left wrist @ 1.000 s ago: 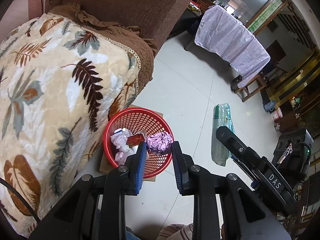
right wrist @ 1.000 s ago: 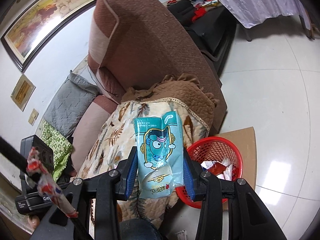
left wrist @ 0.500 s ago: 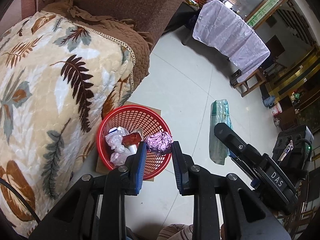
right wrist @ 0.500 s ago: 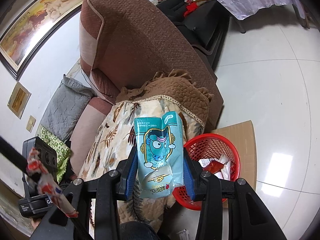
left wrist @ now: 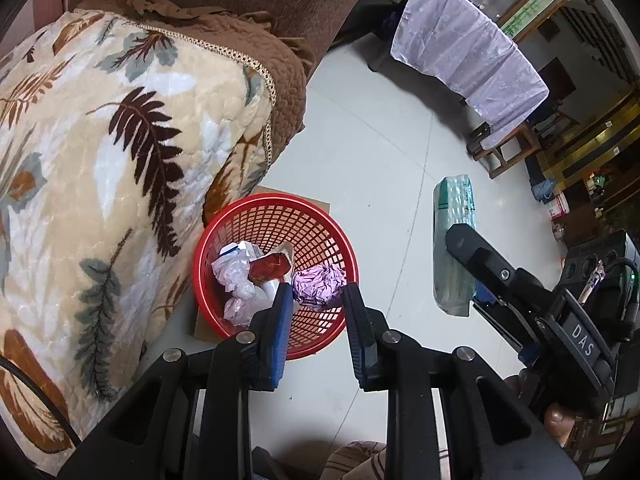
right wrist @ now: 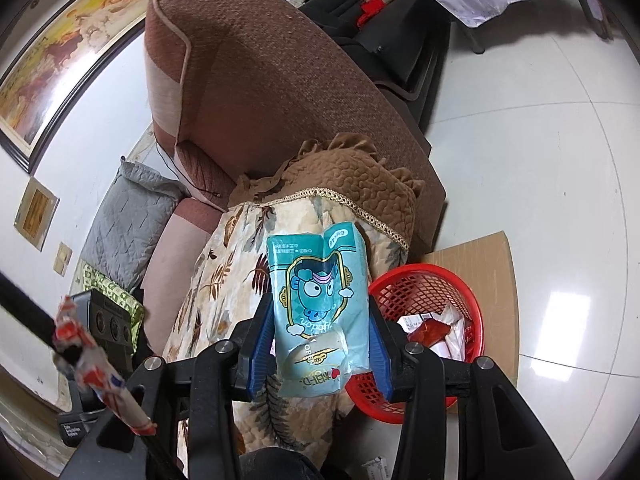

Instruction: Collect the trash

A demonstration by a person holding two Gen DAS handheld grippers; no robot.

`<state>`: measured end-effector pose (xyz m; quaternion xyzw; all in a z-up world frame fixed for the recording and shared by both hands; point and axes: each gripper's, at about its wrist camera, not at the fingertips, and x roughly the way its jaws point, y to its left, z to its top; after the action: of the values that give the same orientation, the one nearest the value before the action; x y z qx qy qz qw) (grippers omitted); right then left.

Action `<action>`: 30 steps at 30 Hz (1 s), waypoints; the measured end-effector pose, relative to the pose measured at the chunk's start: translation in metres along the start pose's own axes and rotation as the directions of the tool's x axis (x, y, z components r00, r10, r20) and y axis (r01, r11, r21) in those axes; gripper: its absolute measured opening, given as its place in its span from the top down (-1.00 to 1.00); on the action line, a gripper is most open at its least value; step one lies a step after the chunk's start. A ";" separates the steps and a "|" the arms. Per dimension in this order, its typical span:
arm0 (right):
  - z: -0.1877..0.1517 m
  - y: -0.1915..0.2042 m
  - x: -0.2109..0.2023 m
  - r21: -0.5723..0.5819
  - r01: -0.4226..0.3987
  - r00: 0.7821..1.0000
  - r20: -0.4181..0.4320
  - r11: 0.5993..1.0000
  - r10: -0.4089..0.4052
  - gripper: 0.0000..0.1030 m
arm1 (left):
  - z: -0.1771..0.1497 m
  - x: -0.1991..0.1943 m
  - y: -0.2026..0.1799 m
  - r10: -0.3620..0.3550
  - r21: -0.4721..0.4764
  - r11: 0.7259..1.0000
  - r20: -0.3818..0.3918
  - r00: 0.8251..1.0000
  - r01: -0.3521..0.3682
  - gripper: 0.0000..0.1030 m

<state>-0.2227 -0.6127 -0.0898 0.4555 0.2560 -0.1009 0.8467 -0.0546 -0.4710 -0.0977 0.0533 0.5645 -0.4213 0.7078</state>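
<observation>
Between right claw [right wrist: 320, 322] pads, a glossy teal packet [right wrist: 318, 312], flat.

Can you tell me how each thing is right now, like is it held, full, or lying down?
Teal packet: held upright between the right tool fingers.
Purple wad: gripped by the left tool, above the basket.
Red basket: on cardboard, partly filled with wrappers.
Leaf blanket: draped over the sofa.
</observation>
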 end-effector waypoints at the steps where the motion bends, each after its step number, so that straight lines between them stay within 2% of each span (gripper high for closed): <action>1: 0.001 -0.001 0.002 0.001 0.000 1.000 -0.003 1.000 0.000 0.09 | 0.001 0.002 0.001 0.001 -0.002 1.000 -0.004 1.000 -0.001 0.52; 6: 0.003 -0.005 0.010 0.021 0.002 1.000 -0.015 1.000 -0.002 0.04 | 0.005 0.010 0.007 0.015 -0.016 1.000 -0.014 1.000 -0.015 0.51; 8: 0.004 -0.007 0.014 0.033 0.000 1.000 -0.023 0.999 0.001 0.04 | 0.006 0.012 0.011 0.020 -0.030 0.999 -0.020 1.000 -0.020 0.40; 11: 0.006 -0.011 0.017 0.059 0.001 1.000 -0.025 0.998 0.000 -0.21 | 0.006 0.013 0.015 0.008 -0.050 0.999 -0.022 1.000 -0.009 0.18; 15: 0.006 -0.012 0.015 0.062 -0.003 1.000 -0.028 0.998 0.005 -0.23 | 0.004 0.009 0.017 0.003 -0.052 0.999 -0.016 1.000 -0.004 0.18; 18: 0.005 -0.008 0.009 0.049 0.000 1.000 -0.020 0.999 0.001 -0.24 | -0.003 -0.006 0.016 0.025 -0.032 0.999 0.018 1.000 -0.024 0.11; 20: 0.004 -0.003 0.003 0.037 -0.006 1.000 -0.010 0.999 0.007 -0.26 | -0.010 -0.023 0.015 0.056 -0.021 0.998 0.054 0.997 -0.055 -0.08; 23: 0.001 0.012 -0.011 -0.006 0.003 1.000 0.010 1.000 -0.003 -0.34 | -0.026 -0.050 0.012 0.101 -0.002 0.995 0.112 0.989 -0.101 -0.22; 26: -0.007 0.029 -0.028 -0.046 0.022 0.999 0.043 0.999 -0.020 -0.54 | -0.044 -0.081 0.006 0.152 0.034 0.986 0.171 0.973 -0.160 -0.24; 30: -0.018 0.055 -0.056 -0.096 0.082 0.993 0.089 0.992 -0.073 -0.63 | -0.066 -0.122 0.003 0.192 0.045 0.977 0.242 0.951 -0.208 -0.30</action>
<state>-0.2544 -0.5701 -0.0290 0.3978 0.2419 -0.1401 0.8739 -0.1036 -0.3676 -0.0193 0.0846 0.4527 -0.3704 0.8067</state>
